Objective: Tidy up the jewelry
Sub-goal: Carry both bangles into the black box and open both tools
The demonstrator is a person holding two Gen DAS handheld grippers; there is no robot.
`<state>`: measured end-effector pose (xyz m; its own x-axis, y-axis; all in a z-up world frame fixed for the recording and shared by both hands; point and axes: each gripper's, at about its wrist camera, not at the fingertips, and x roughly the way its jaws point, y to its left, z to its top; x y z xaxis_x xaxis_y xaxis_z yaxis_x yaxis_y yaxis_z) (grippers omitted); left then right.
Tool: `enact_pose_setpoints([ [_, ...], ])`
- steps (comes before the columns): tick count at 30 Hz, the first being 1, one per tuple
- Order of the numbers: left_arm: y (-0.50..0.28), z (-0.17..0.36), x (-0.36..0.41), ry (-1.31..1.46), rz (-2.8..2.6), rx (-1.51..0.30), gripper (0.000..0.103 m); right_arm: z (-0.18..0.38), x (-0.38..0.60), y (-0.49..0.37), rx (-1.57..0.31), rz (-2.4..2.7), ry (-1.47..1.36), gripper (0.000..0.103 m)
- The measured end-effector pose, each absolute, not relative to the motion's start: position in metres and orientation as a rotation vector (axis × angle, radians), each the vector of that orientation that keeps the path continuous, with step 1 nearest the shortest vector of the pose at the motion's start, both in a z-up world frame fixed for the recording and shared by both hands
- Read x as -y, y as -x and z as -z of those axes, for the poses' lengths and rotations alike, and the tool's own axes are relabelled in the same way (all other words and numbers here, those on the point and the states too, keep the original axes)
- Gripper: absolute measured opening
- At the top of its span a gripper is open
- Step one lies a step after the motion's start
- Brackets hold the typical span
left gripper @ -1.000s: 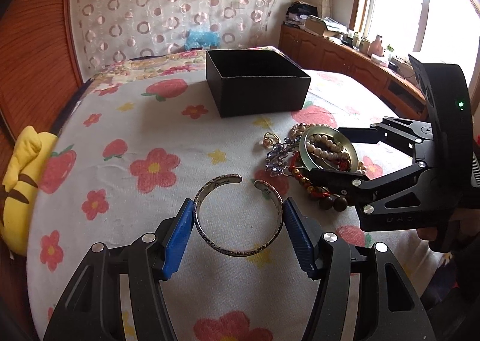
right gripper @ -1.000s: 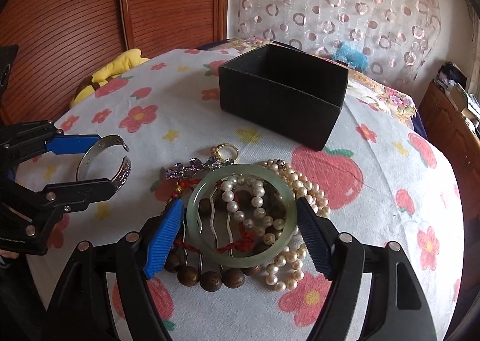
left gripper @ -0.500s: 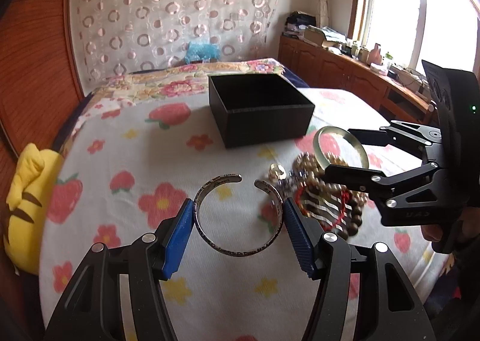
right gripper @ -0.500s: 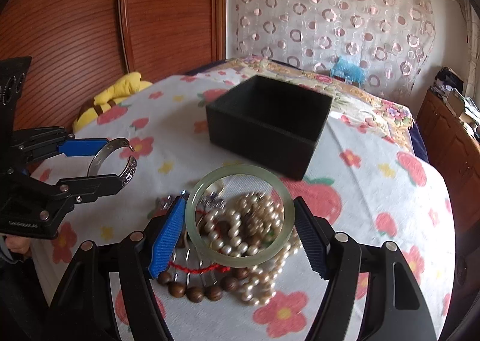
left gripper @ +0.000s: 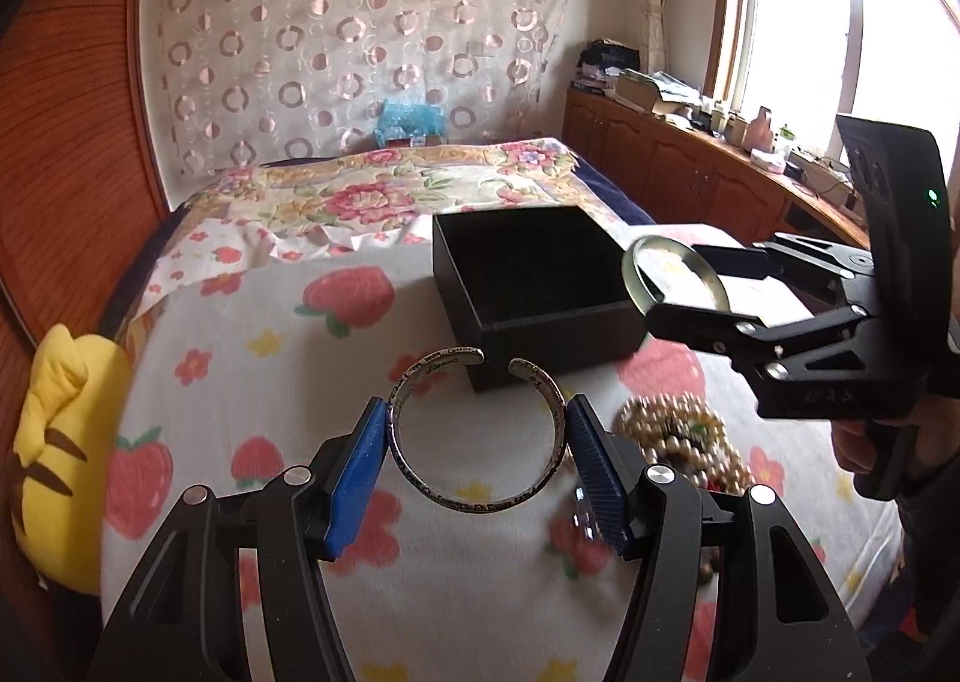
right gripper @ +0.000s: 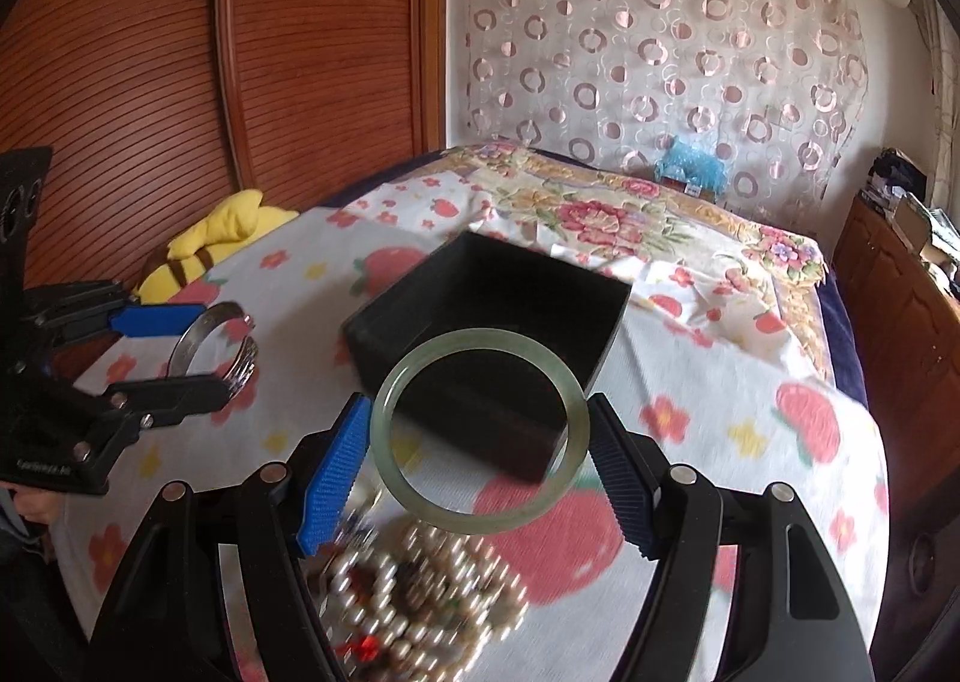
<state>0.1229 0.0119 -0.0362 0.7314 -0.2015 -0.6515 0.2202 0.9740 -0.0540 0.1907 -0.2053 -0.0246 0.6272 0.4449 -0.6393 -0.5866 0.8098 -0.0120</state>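
Between the blue pads of the left gripper (left gripper: 477,457) sits a silver cuff bracelet (left gripper: 477,493), clamped at its two sides and lifted clear of the bedspread, its open gap turned away from the camera toward the black box (left gripper: 534,286). Lettering is engraved on the inside of the band, too small to read. Over on the right side of that same view the right gripper (left gripper: 690,286) shows from the side, a person's hand (left gripper: 870,442) wrapped around its handle and a green light on its housing. Its own camera shows it gripping a pale green jade bangle (right gripper: 477,433) across its width, pads pressed on both sides, the ring hanging in the air in front of the near wall of the box.

The box is open-topped and stands on a white bedspread (left gripper: 252,394) printed with strawberries and small flowers. Below and just beside the grippers a blurred heap of pearl and wooden bead strands (right gripper: 420,580) lies on the cloth, with a bit of red cord in it. A yellow plush toy (left gripper: 60,442) with brown stripes rests at the bed's left edge against the ribbed wooden panel (right gripper: 240,51). A curtain with ring patterns (left gripper: 360,51) hangs behind the bed, and a wooden cabinet (left gripper: 690,165) runs under the window
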Motion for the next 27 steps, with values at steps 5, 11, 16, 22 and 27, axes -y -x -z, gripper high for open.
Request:
enact_pose_setpoints([
  [5,-0.144,0.027,-0.010,-0.038,0.232,-0.708,0.058,0.020,0.198,-0.227,-0.668,-0.608,0.219,0.075],
  [11,-0.168,0.020,-0.009,-0.049,0.229,-0.703,0.058,0.028,0.188,-0.252,-0.688,-0.634,0.205,0.075],
  [16,-0.190,0.021,-0.007,-0.055,0.226,-0.719,0.058,0.029,0.199,-0.254,-0.675,-0.618,0.151,0.080],
  [22,-0.211,0.023,0.006,-0.067,0.249,-0.726,0.058,0.027,0.222,-0.264,-0.651,-0.525,0.117,0.080],
  [27,-0.228,0.026,0.021,-0.089,0.272,-0.726,0.058,0.030,0.234,-0.274,-0.659,-0.491,0.094,0.080],
])
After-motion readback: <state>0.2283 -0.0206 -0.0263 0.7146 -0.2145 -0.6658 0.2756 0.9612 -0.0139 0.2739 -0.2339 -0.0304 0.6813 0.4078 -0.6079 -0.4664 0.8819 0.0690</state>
